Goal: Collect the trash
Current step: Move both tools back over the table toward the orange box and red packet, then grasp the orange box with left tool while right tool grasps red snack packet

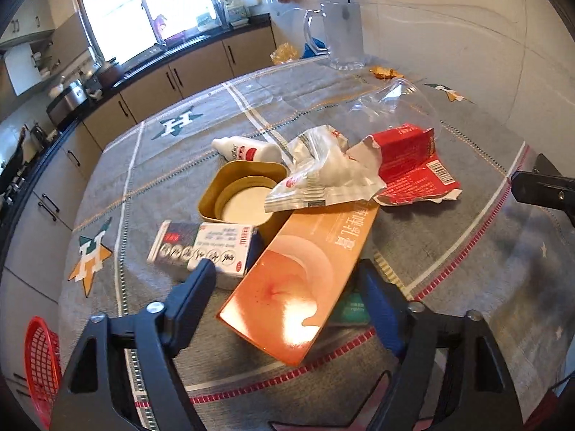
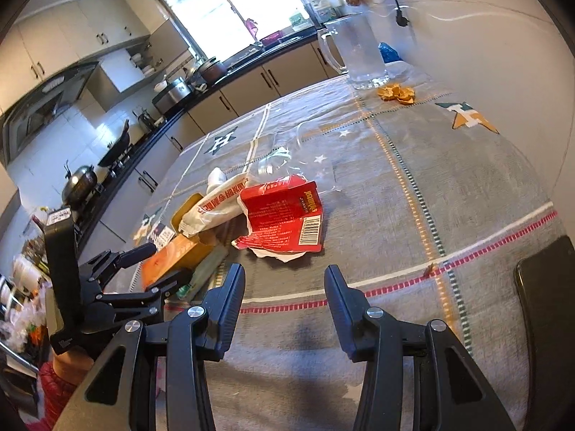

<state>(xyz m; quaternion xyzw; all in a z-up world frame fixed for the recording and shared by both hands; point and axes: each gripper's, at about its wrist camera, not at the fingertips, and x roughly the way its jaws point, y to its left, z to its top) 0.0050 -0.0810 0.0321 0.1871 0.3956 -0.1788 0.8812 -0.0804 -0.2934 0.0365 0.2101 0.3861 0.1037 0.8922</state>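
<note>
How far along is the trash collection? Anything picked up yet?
Done: nothing visibly collected; the red basket off the table's edge shows no trash in the part in view. In hand: the left tool straddles the orange box, its pads not visibly pressing it; the right tool is open over bare cloth. Left: red wrapper, white wrapper, gold tin, white bottle, small carton.

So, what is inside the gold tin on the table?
In the gold tin lies one round lid with a white centre. The silver and white wrapper and the orange box cover the tin's right side, so anything there is hidden.
</note>
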